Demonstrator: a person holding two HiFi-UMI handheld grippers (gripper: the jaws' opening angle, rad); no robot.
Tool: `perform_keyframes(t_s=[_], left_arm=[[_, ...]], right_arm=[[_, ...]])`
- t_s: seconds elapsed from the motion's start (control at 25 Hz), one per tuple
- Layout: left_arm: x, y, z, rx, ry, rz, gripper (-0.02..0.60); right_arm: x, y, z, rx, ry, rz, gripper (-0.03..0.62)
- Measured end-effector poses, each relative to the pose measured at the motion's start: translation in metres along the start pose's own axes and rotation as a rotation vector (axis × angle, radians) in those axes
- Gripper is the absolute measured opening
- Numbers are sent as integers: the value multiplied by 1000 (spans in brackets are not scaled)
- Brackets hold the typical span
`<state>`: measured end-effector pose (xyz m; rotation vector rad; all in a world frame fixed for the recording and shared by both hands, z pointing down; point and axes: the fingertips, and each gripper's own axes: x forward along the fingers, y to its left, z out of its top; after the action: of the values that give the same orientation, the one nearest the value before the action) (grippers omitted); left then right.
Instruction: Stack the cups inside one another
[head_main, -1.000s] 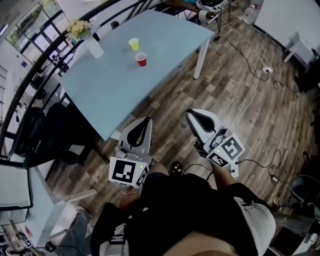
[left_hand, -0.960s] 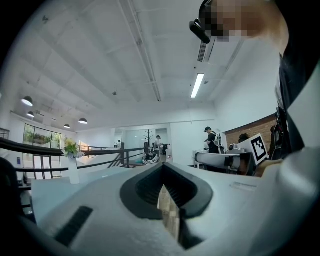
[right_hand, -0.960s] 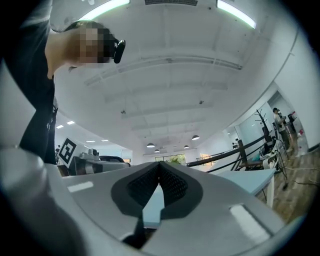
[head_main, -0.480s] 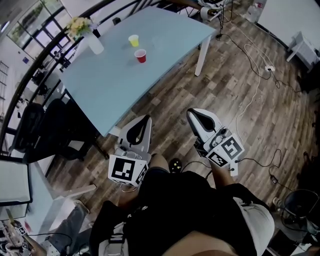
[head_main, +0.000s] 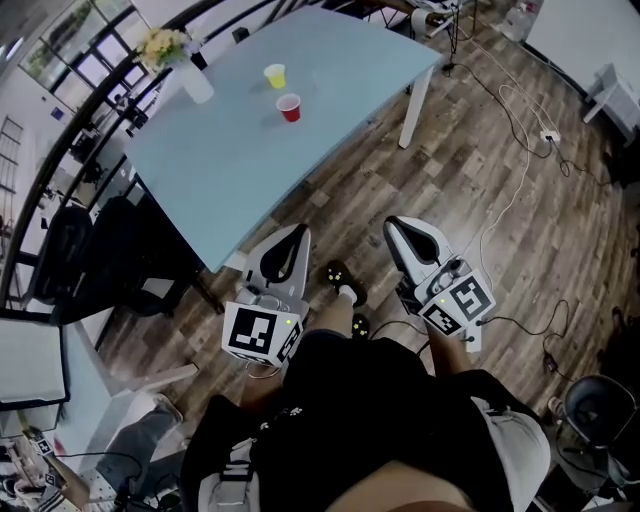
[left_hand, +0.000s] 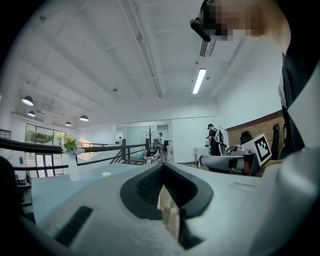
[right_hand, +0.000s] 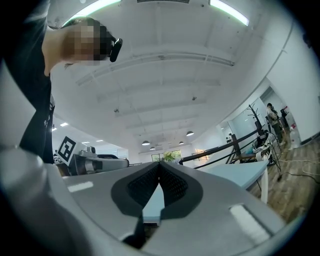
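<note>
Red cup (head_main: 289, 107), yellow cup (head_main: 274, 75): two cups; left gripper (head_main: 297, 232), right gripper (head_main: 400, 222) closed, empty.

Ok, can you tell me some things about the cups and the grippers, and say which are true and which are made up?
1. The red cup and the yellow cup stand apart on the table. True.
2. The left gripper holds the red cup. False: it is shut on nothing, over the floor, short of the table.
3. A vase of flowers stands on the table. True.
4. The right gripper is wide open. False: it is shut and empty.
</note>
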<state>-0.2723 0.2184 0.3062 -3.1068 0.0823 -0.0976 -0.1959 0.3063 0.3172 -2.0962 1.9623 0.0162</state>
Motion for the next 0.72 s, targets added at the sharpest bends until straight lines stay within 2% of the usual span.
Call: perform_keyframes(t_s=[0.36, 0.72], left_arm=[[46, 22, 1, -33, -14, -21, -17], [79, 62, -7, -51, -5, 9, -17]], right_arm=[[21, -43, 5, -9, 27, -42, 8], [67, -76, -3, 1, 44, -15, 8]])
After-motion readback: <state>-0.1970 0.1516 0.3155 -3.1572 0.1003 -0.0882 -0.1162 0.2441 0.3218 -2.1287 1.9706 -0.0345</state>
